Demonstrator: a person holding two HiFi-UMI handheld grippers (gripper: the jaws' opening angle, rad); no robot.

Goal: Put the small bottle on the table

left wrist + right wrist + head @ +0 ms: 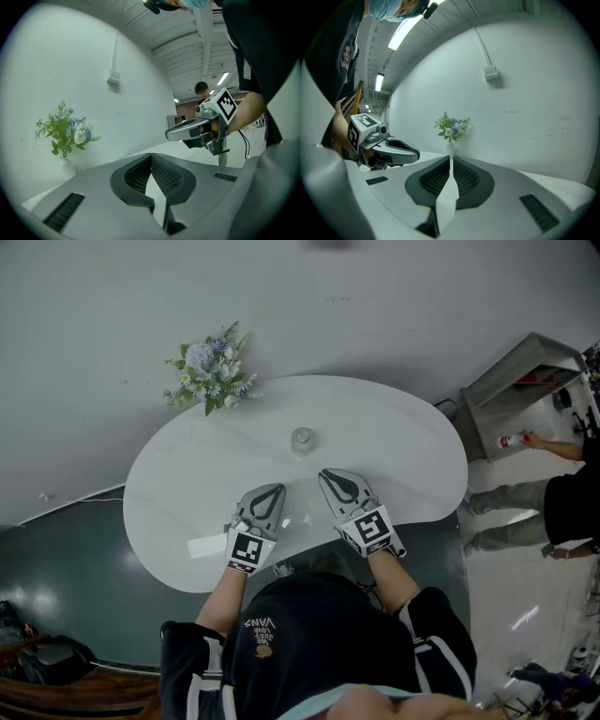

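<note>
White table (187, 486), hand-held grippers (276, 489) (326, 474) closed, empty

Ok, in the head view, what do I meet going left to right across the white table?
Flower bouquet → left gripper → small bottle → right gripper.

Blue-white flower bunch (212, 369) at 11 o'clock, in white vase (68, 167), against pale wall. Grey cabinet (520, 381) at 2 o'clock. Bystander (562, 502) in dark top at 3 o'clock, beside it. Dark bag (47, 657) on floor, 8 o'clock. Small wall box (490, 72) with cable, above flowers.
</note>
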